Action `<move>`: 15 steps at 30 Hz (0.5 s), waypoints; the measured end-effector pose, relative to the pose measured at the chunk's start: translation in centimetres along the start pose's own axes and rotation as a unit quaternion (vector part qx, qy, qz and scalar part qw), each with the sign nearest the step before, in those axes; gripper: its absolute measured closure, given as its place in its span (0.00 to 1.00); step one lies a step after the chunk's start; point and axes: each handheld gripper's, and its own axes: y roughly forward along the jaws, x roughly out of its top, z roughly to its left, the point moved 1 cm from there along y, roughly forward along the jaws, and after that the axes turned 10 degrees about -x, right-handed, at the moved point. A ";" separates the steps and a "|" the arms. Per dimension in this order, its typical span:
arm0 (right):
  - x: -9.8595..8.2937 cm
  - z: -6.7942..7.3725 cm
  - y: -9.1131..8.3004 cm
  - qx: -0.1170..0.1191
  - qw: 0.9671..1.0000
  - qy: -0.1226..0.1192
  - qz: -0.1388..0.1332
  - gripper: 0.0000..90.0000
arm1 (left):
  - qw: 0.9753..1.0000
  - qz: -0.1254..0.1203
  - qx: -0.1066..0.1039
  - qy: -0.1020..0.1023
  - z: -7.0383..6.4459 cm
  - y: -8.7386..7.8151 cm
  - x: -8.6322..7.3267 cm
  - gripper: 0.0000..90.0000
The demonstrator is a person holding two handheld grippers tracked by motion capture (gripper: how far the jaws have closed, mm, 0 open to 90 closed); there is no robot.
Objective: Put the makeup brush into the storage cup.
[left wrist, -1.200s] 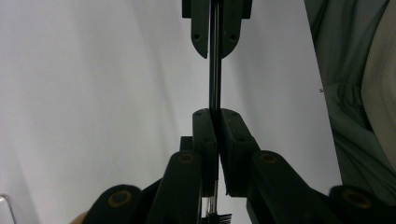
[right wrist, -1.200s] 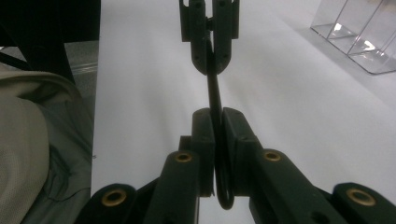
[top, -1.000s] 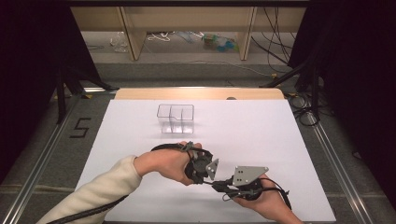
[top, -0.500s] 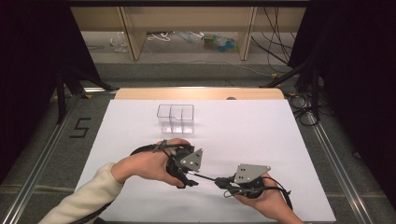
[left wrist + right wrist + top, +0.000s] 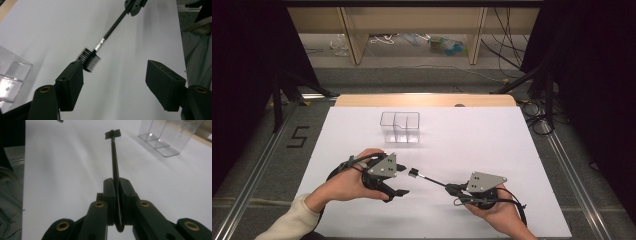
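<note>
Clenched on the thin black handle of a small brush (image 5: 114, 155), my right claw (image 5: 117, 192) is sitting over the near edge of the tabletop (image 5: 492, 135), toward its right corner. In the right gripper view the handle is running up from between the two shut jaws and ending in a short, dark bristle head. In the high view that same brush (image 5: 428, 178) is pointing left and slightly away from me, its head hanging above the white surface near the middle of the near half, and my right claw (image 5: 451, 189) is holding its back end while my hand is cradling the gripper from below.

My left claw (image 5: 399, 181) is resting to the left of the brush head, over the near-left part of the tabletop, and it is spread wide, grasping nothing. In the left gripper view my left claw (image 5: 115, 75) is showing both jaws well apart, and the brush (image 5: 100, 46) is coming in from the upper right, a silver band sitting just behind its bristles. The bristle head is lying just beside the tip of the jaw on that view's left; I cannot tell whether it is touching it.

Farther back, near the middle of the tabletop toward its far edge, a clear plastic divided box (image 5: 400, 127) is standing upright, well apart from both claws.
</note>
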 end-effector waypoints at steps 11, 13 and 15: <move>0.7 -0.6 -0.8 -0.051 0.996 0.035 -0.063 0.95 | 0.994 -0.075 -0.007 -0.081 0.6 1.2 -1.7 0.35; 1.0 -0.7 -0.9 -0.051 0.996 0.034 -0.067 0.95 | 0.991 -0.087 -0.008 -0.097 0.8 1.4 -1.7 0.35; 1.2 -0.8 -0.9 -0.054 0.995 0.037 -0.074 0.95 | 0.987 -0.105 -0.014 -0.117 1.0 1.6 -1.8 0.35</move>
